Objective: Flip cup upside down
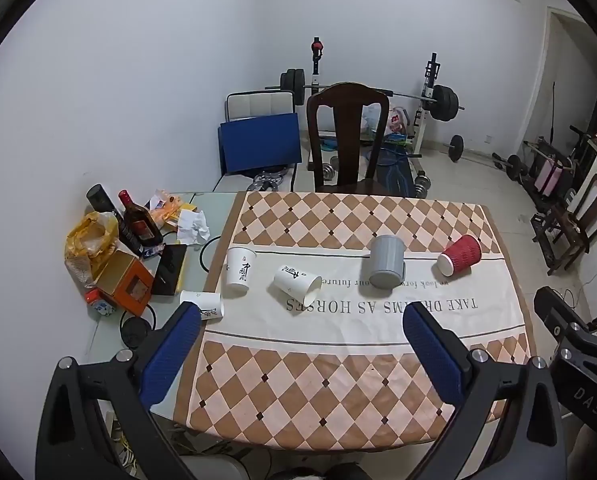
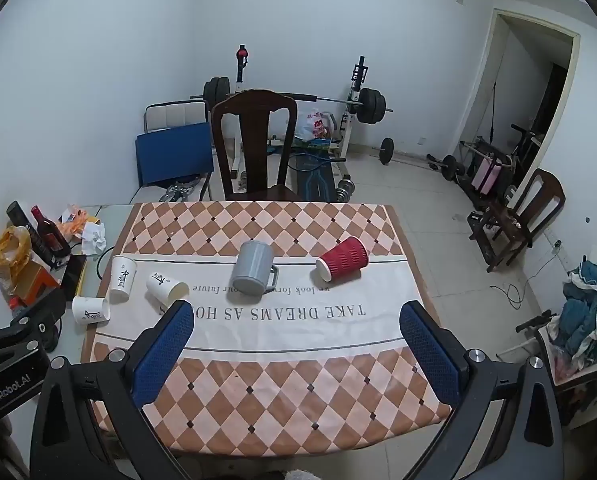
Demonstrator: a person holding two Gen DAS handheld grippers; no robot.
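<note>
A grey mug (image 1: pixel 385 261) (image 2: pixel 253 267) stands on the checked tablecloth (image 1: pixel 338 380) (image 2: pixel 298 380); I cannot tell which way up. A red ribbed paper cup (image 1: pixel 459 255) (image 2: pixel 343 259) lies on its side to its right. One white paper cup (image 1: pixel 240 271) (image 2: pixel 122 279) stands upside down at the left. Two more white cups lie on their sides: one (image 1: pixel 297 284) (image 2: pixel 167 287) mid-left, one (image 1: pixel 203 305) (image 2: pixel 91 310) off the cloth's left edge. My left gripper (image 1: pixel 302 320) and right gripper (image 2: pixel 294 316) are open and empty, above the table's near side.
Clutter sits at the table's left: bottles (image 1: pixel 138 220), an orange box (image 1: pixel 124 282), a yellow bag (image 1: pixel 86 236), a dark phone (image 1: pixel 170 268). A dark wooden chair (image 1: pixel 348 136) (image 2: pixel 254 144) stands behind the table, with weight equipment beyond it.
</note>
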